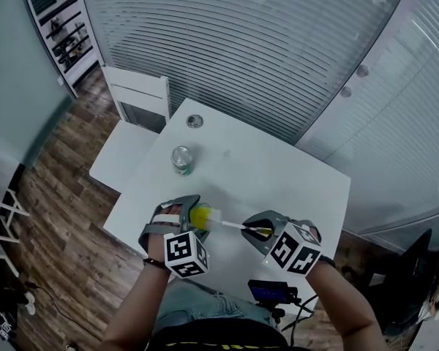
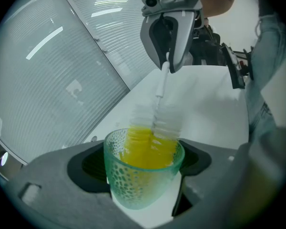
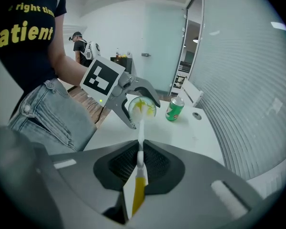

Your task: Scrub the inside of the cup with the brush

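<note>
My left gripper [image 1: 184, 212] is shut on a green-tinted textured glass cup [image 2: 142, 173], its mouth tipped toward the right gripper. The brush [image 1: 218, 219] has a white stem, white and yellow bristles and a yellow handle end [image 3: 137, 195]. Its yellow bristle head [image 2: 145, 149] sits inside the cup, with white bristles just above the rim. My right gripper [image 1: 260, 232] is shut on the brush handle, seen across the table in the left gripper view [image 2: 168, 42]. In the right gripper view the cup [image 3: 142, 107] shows mouth-on with the brush tip in it, held over the white table [image 1: 278, 181].
A green drink can [image 1: 181, 160] stands upright on the table beyond the cup, also in the right gripper view [image 3: 174, 109]. A small round metal fitting [image 1: 194, 121] sits near the far edge. A white chair [image 1: 132, 119] stands at the table's left. Frosted glass walls lie behind.
</note>
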`<action>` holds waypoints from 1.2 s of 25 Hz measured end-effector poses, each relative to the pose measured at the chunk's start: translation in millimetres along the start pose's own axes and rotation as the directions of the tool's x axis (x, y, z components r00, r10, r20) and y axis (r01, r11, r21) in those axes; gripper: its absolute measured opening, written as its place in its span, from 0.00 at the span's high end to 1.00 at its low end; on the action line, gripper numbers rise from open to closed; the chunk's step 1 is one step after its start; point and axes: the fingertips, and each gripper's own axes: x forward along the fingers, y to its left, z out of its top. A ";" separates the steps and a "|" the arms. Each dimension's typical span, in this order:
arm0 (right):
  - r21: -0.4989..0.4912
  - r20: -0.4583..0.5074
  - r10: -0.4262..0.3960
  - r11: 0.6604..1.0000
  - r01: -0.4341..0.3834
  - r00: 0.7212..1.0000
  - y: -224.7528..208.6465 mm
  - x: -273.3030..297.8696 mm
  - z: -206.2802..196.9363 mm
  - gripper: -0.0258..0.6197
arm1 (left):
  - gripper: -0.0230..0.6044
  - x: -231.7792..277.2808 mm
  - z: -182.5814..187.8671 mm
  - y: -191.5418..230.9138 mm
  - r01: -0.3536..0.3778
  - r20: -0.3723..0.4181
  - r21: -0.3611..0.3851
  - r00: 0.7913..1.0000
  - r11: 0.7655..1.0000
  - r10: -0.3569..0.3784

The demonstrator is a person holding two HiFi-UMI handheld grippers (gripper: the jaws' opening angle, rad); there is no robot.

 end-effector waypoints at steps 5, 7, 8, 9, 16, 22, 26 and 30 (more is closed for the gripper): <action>-0.029 0.001 -0.017 0.999 0.017 1.000 8.8 -2.6 3.2 0.91 | 0.30 0.3 0.4 0.8 -0.006 0.000 -0.005 1.000 1.000 0.006; -0.054 0.003 -0.029 0.998 0.029 1.000 11.4 -6.9 9.5 0.91 | 0.30 0.7 0.0 0.8 -0.005 -0.003 -0.003 1.000 1.000 0.005; -0.070 0.002 -0.037 0.997 0.037 0.999 12.2 -9.3 12.5 0.91 | 0.30 1.2 -0.3 0.7 -0.003 -0.006 -0.001 1.000 1.000 0.003; -0.090 -0.003 -0.049 0.995 0.048 0.999 12.3 -11.7 14.6 0.91 | 0.30 1.9 -0.7 0.5 -0.001 -0.008 0.000 1.000 1.000 0.001; -0.117 -0.004 -0.087 0.989 0.086 0.996 0.7 -23.0 17.7 0.91 | 0.30 4.2 -5.9 -1.9 0.010 -0.031 0.013 0.999 1.000 -0.010; -0.028 0.006 -0.059 0.998 0.059 0.998 -6.9 -14.0 2.0 0.91 | 0.30 1.0 -5.3 -1.7 0.002 -0.021 0.018 1.000 1.000 -0.002; -0.013 0.001 -0.036 0.999 0.036 0.999 1.8 -6.5 -4.8 0.91 | 0.30 0.6 -5.1 -2.8 0.006 -0.019 0.013 1.000 1.000 -0.005; -0.022 -0.009 -0.031 0.999 0.030 0.999 9.4 -4.3 -6.5 0.91 | 0.30 0.1 -3.7 -2.5 0.004 -0.016 0.011 1.000 1.000 -0.004</action>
